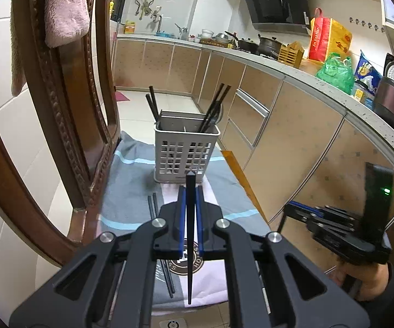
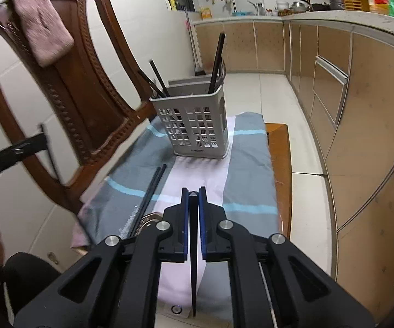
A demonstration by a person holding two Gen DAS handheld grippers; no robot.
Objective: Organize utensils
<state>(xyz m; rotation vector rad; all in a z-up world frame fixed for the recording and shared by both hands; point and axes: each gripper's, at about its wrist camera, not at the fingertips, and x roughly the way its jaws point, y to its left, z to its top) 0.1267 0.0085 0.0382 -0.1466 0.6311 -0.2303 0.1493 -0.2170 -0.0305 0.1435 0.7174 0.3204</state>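
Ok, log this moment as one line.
left gripper: shut on chopstick | right gripper: shut on chopstick | caddy: ahead

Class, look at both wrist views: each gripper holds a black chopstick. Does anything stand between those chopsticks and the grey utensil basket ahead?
Nothing visible does. The left gripper and the right gripper each clamp a chopstick. Only bare striped cloth lies before the basket; two loose chopsticks lie off to the left.

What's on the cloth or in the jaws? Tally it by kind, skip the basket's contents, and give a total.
Held chopsticks: 2, one in the left gripper, one in the right gripper
Loose chopsticks on the cloth: 2
Basket: 1
Total: 5
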